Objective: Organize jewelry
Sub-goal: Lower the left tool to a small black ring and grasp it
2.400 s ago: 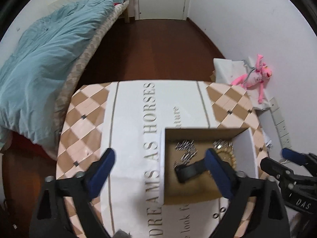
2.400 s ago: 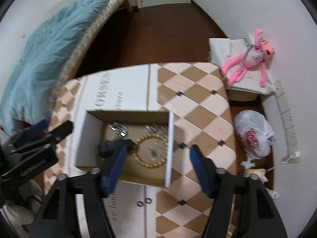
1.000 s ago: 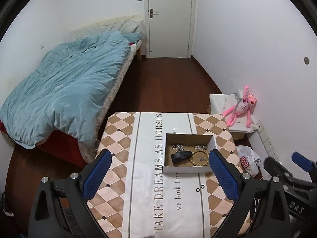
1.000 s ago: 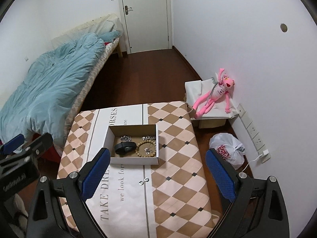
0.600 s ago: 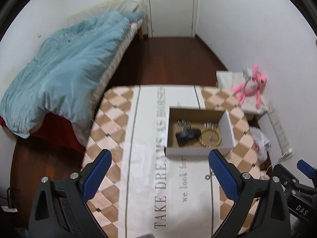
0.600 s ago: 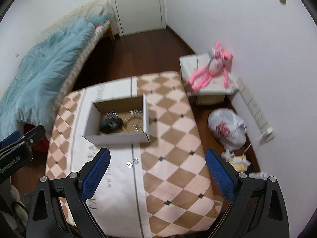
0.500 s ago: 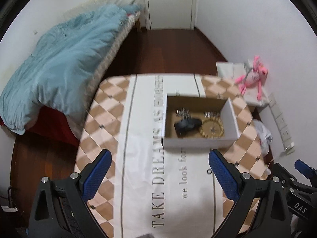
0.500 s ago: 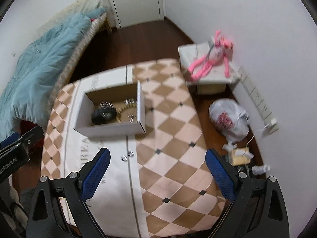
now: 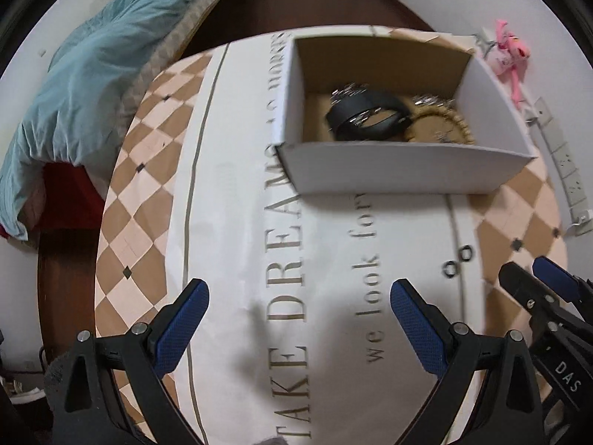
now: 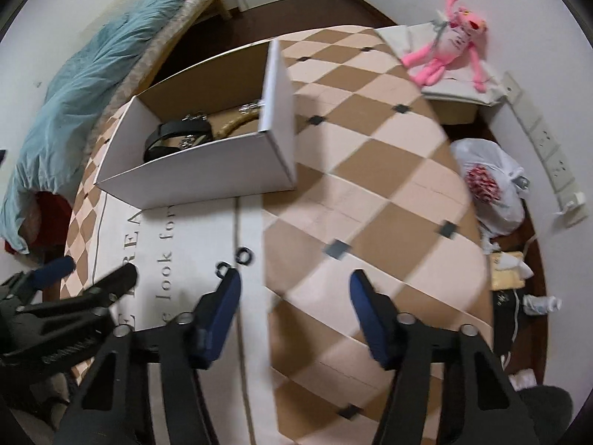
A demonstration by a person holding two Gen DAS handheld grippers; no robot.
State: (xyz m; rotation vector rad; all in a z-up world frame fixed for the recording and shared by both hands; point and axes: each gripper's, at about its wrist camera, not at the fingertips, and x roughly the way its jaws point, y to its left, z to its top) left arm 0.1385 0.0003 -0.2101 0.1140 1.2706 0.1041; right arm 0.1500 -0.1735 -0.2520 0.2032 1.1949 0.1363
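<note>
A white cardboard box (image 9: 404, 170) (image 10: 196, 174) stands on the checked tablecloth. Inside lie a black band (image 9: 365, 115) (image 10: 174, 135), a ring of tan beads (image 9: 437, 129) (image 10: 233, 124) and some silver pieces (image 9: 348, 91). Two small dark rings (image 9: 457, 259) (image 10: 233, 261) lie on the cloth in front of the box. My left gripper (image 9: 296, 298) hangs open over the printed lettering, nothing between its fingers. My right gripper (image 10: 294, 278) is low over the cloth with its jaws closing on nothing; its left fingertip (image 10: 229, 278) is just beside the two rings.
The table (image 10: 370, 170) ends at the right, with a white plastic bag (image 10: 489, 185) and clutter on the floor below. A pink soft toy (image 10: 448, 55) lies on a low white box by the wall. A bed with a blue quilt (image 9: 92, 74) stands to the left.
Both grippers have come down close to the table, so the box and rings look much larger. The right gripper's fingers stand closer together than before.
</note>
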